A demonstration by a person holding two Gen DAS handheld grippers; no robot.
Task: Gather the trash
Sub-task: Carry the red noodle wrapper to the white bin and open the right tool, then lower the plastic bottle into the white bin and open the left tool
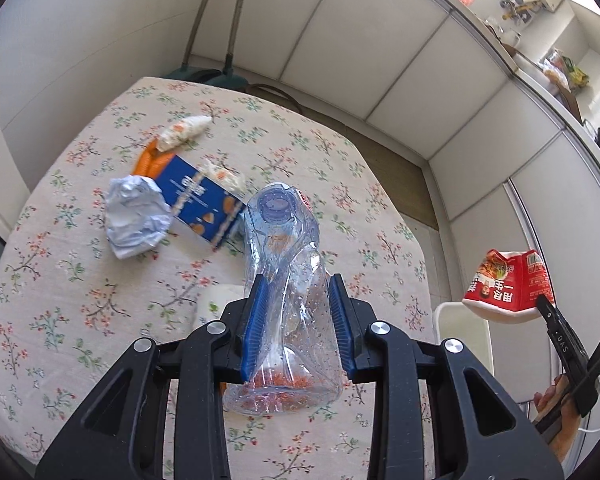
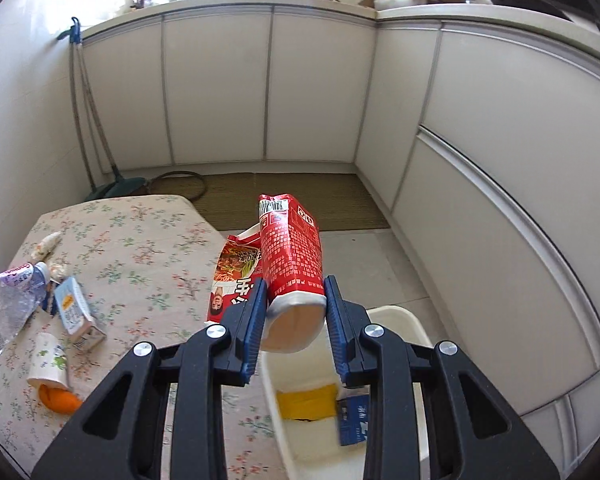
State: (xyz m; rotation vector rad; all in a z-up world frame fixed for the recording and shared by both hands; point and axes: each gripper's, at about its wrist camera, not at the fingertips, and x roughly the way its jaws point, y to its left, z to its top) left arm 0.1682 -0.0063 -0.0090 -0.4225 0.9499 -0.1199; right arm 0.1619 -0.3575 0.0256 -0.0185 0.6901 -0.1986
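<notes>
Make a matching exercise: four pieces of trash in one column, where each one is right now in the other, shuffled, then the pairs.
1. clear plastic bottle
2. red noodle cup
3. crumpled paper ball
4. yellow wrapper

A. inside the white bin
B. lying loose on the floral tablecloth
C. clamped in the left gripper
D. clamped in the right gripper, above the bin

Pairs: 1-C, 2-D, 3-B, 4-A

White letters "DAS" stand on the black right gripper [image 1: 540,304]. The crushed red carton [image 2: 290,248] carries a barcode, white Chinese print too small to read, and the figure "20" on its picture side. The blue box [image 1: 202,200] bears illegible white lettering.
</notes>
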